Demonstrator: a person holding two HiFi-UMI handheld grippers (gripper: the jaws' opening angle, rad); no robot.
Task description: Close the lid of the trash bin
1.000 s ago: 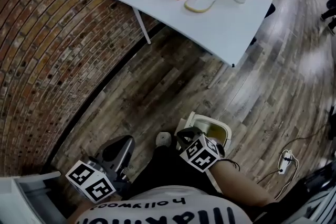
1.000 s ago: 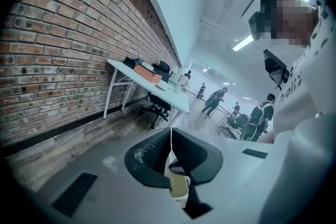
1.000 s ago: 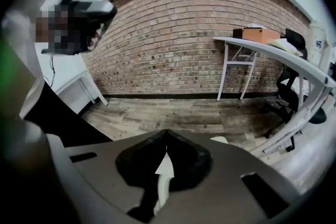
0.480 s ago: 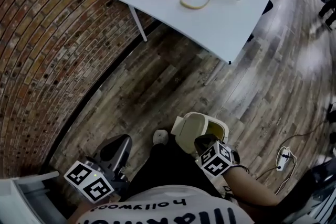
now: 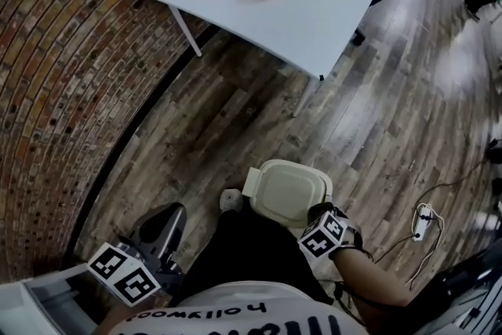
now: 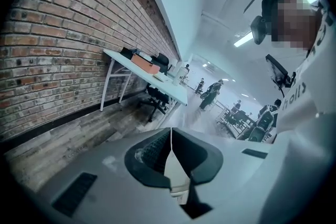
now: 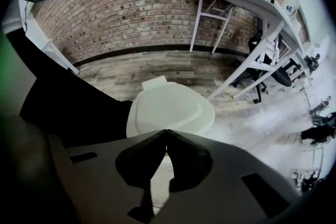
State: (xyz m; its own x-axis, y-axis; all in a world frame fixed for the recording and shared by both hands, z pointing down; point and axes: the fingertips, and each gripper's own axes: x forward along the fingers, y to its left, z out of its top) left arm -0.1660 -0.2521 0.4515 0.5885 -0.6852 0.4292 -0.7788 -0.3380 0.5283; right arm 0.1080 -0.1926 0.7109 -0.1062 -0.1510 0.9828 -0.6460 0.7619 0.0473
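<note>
The lid (image 5: 286,192) lies flat on the trash bin (image 7: 131,120), which stands on the wooden floor (image 5: 235,129) just ahead of the person's leg (image 5: 243,247), so closing looks done and the next move is probably only to lift clear. The right gripper (image 7: 167,131) sits over the bin's near edge, forearm reaching down, jaws pressed together on nothing. The left gripper (image 6: 170,128), also closed and empty, hangs well to the bin's left.

Matt plastic lid (image 5: 288,193), worn wooden floor (image 5: 235,121)
</note>
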